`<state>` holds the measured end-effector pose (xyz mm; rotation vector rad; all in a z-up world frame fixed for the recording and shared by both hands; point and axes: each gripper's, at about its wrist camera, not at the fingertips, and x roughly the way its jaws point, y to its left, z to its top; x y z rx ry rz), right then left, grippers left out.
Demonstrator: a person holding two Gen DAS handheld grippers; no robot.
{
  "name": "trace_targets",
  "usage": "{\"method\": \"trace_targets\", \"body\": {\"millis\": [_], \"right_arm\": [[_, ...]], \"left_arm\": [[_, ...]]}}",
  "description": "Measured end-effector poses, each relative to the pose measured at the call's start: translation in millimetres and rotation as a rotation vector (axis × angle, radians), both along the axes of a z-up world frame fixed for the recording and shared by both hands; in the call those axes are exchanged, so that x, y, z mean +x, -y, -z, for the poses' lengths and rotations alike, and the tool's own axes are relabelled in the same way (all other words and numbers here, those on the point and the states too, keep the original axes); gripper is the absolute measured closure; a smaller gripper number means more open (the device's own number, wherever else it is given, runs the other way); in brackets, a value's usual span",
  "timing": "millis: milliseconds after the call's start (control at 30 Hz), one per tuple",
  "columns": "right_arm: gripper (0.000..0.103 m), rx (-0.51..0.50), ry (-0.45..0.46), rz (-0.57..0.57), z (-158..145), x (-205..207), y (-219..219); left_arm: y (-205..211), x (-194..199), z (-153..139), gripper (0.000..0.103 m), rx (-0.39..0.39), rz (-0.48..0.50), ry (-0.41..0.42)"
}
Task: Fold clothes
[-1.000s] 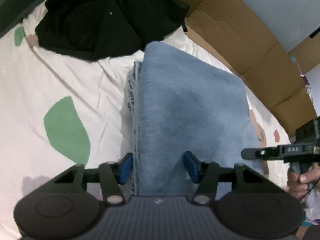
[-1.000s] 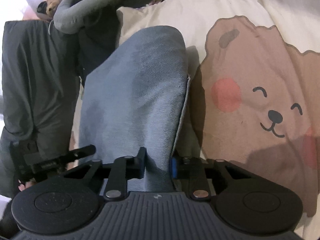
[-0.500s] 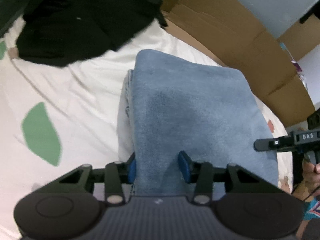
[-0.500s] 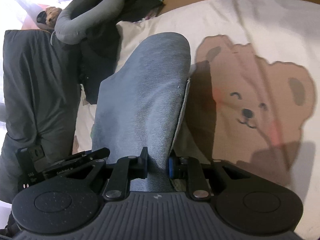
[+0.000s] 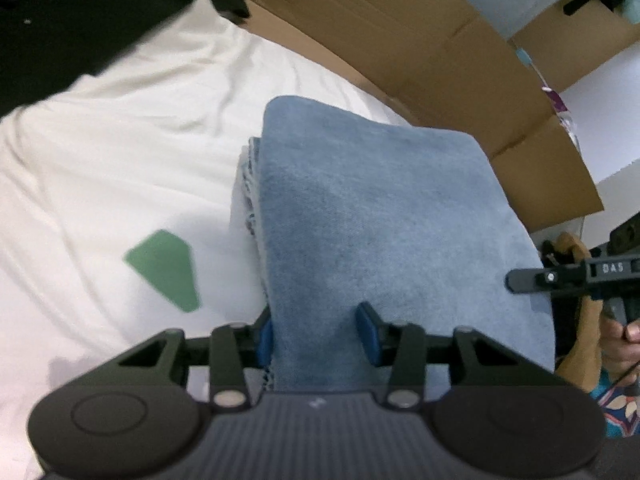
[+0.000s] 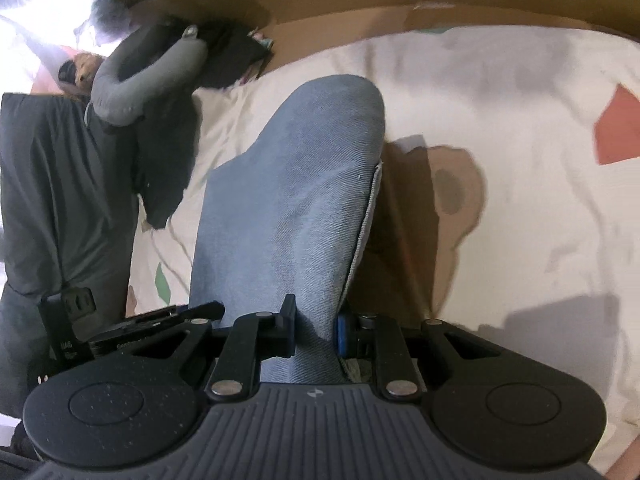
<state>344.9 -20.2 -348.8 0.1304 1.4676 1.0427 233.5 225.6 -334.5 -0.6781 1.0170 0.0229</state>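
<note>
Both grippers point forward over the white printed bedsheet [image 5: 120,168]. The left gripper [image 5: 316,330] and the right gripper [image 6: 314,326] each clamp the folded blue denim garment [image 5: 380,232], which extends toward 12 o'clock.

Blue denim garment [image 5: 380,232], twill weave; matt cotton sheet [image 5: 120,160].

From my left wrist view the folded garment [image 5: 380,232] fills the centre, lying on the bed sheet [image 5: 100,184], with cardboard [image 5: 420,40] behind it along the upper right and the right gripper [image 5: 560,280] at the right edge. In my right wrist view the garment [image 6: 296,208] runs up the middle, a clothes pile [image 6: 60,184] at left, the sheet [image 6: 520,220] to the right
</note>
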Motion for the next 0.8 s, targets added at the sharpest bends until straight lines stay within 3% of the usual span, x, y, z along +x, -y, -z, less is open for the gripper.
{"method": "trace_targets", "body": {"millis": [267,467,567,800], "right_arm": [[0.085,0.013,0.019,0.044,8,17,30],[0.076,-0.073,0.016,0.076,34,21,38],[0.073,-0.117,0.026,0.088,43,20,37],[0.065,-0.124,0.041,0.095,48,19,36]], "left_arm": [[16,12,3,0.060,-0.035,0.005,-0.001],[8,6,9,0.061,-0.100,-0.023,0.017],[5,2,8,0.046,-0.081,-0.042,0.014],[-5,-4,16,0.043,-0.146,-0.061,-0.001]]}}
